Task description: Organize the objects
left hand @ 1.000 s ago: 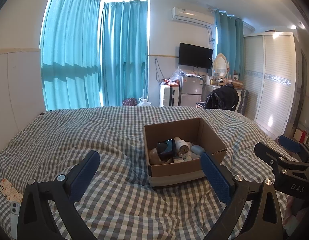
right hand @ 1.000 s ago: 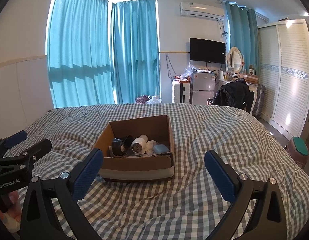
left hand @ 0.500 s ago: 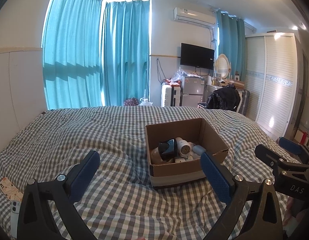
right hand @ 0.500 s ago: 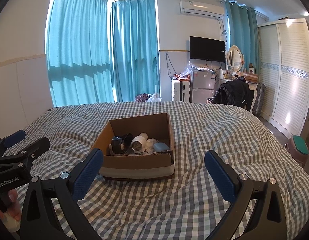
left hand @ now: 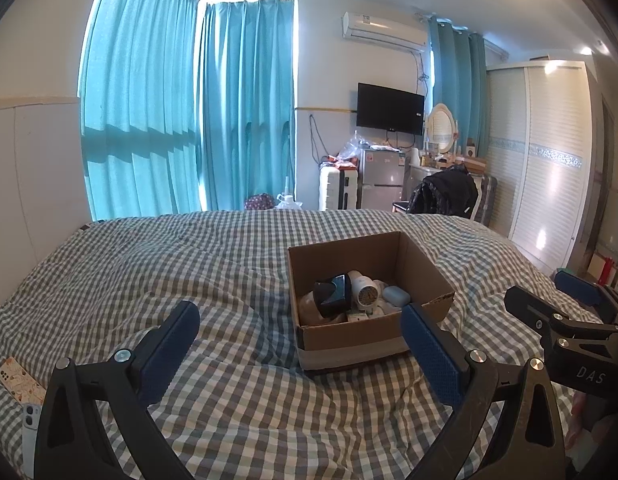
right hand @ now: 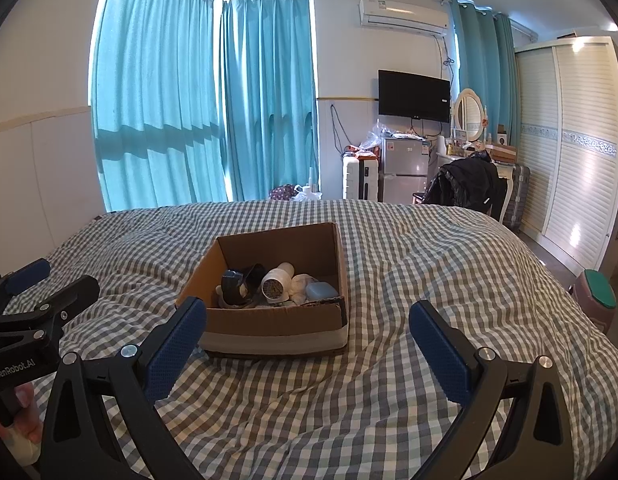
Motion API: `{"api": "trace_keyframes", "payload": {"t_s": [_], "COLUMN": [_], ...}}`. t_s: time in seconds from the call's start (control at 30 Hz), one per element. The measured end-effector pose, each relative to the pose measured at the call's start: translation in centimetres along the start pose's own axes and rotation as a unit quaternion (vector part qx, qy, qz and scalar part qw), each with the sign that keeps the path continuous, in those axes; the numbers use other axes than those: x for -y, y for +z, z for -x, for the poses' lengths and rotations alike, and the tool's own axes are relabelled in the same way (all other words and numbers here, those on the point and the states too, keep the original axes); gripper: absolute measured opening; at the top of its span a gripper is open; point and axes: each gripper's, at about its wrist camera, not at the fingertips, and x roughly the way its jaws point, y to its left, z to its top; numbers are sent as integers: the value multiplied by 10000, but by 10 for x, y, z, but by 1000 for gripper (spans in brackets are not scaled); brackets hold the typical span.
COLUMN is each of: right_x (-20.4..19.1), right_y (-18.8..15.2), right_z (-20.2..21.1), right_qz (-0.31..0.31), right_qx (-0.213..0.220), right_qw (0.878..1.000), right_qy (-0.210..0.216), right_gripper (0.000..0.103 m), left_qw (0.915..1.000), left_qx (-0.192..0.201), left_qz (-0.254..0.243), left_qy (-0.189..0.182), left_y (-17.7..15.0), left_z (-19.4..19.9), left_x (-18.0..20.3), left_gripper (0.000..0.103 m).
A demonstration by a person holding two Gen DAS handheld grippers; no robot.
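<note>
An open cardboard box (left hand: 425, 268) sits on the checked bedspread (left hand: 189, 264), ahead of both grippers. It holds a white hair dryer (left hand: 363, 290), a black object (left hand: 332, 295), a light blue case (left hand: 396, 295) and other small items. The box also shows in the right wrist view (right hand: 277, 322), with the dryer (right hand: 276, 283) and blue case (right hand: 321, 291) inside. My left gripper (left hand: 299, 340) is open and empty, short of the box. My right gripper (right hand: 307, 336) is open and empty, just before the box's near wall. Each gripper shows at the edge of the other's view.
A patterned phone case (left hand: 19, 380) and a white phone (left hand: 29, 436) lie on the bed at the far left. Beyond the bed stand teal curtains (left hand: 189, 120), a small fridge (left hand: 379, 178), a white suitcase (left hand: 337, 188), a chair with a black jacket (left hand: 445, 194) and a wardrobe (left hand: 549, 160).
Both grippers have drifted slightly toward the box, which sits a little lower in the views. Jaws stay open. The items in the box have not moved.
</note>
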Motion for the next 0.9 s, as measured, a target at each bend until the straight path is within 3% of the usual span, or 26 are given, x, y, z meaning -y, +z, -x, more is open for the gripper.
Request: {"api": "trace_keyframes", "payload": {"t_s": [0.9], "right_x": [0], "right_y": [-4], "right_z": [-5], "right_qz": [-32], "right_qx": [-78], "right_qw": [10000], "right_qy": [-14], "right_gripper": [102], "left_qw": [10000], "left_qx": [-51], "left_qz": [-14], "left_qy": [-30], "left_y": [-1], "left_z": [-2], "left_x": [-7], "left_gripper": [103]}}
